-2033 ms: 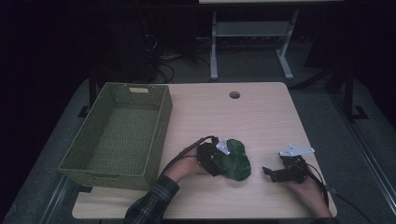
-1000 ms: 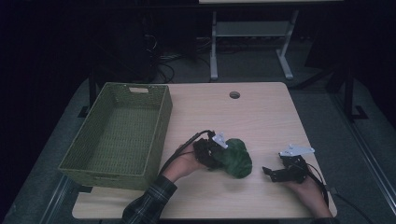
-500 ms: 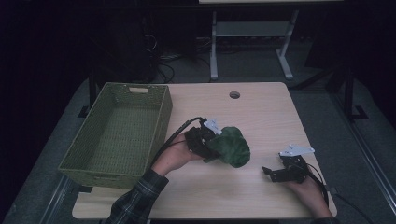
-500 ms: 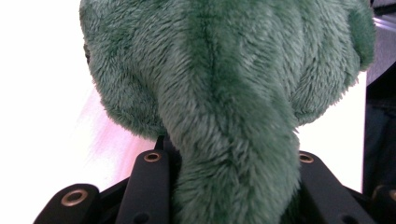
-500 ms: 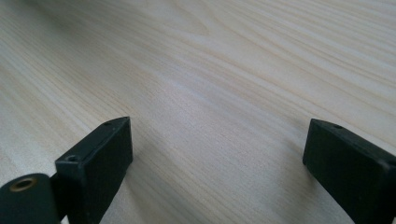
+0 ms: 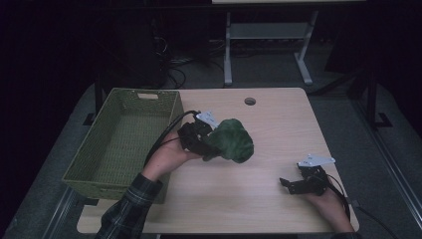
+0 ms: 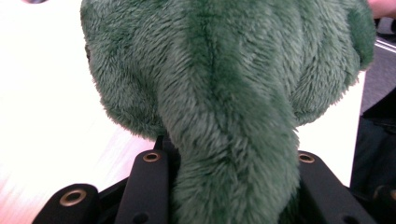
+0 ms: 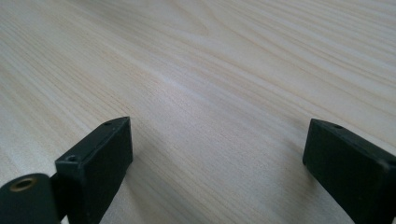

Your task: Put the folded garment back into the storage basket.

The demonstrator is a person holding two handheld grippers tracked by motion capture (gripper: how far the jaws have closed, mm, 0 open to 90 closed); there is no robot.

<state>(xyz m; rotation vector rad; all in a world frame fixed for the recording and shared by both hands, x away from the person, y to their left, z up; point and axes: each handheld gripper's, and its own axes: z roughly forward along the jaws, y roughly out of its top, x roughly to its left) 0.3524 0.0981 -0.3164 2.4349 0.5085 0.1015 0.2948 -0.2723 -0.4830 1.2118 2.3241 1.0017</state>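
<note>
1. The green plush toy point(image 6: 231, 141) is up off the worktop point(image 6: 259, 199), over its middle and a little left of centre, just right of the basket.
2. The left tool point(image 6: 209, 144) grips the toy: in the left gripper view a thick fold of green fur point(image 7: 233, 140) runs down between the two black jaws and is pinched there, while the rest of the toy bulges out beyond them.
3. From above, the left tool points to the right, with the toy hanging off its right end; the left hand point(image 6: 166, 157) holds the tool from the left side, and a plaid sleeve point(image 6: 127, 211) comes in from the near edge.
4. A black cable point(image 6: 166, 134) loops from the left tool toward the basket side.
5. The green woven basket point(image 6: 84, 167) sits at the left of the worktop, its right wall close beside the left hand. The toy is outside it.
6. The right tool point(image 6: 291, 185) rests low at the near right of the worktop, well apart from the toy, held by the right hand point(image 6: 328, 201).
7. In the right gripper view its jaws stand wide apart with bare pale wood point(image 8: 210, 93) between them, so it is open and holds nothing.
8. A round hole point(image 6: 250, 101) lies in the far part of the worktop.
</note>
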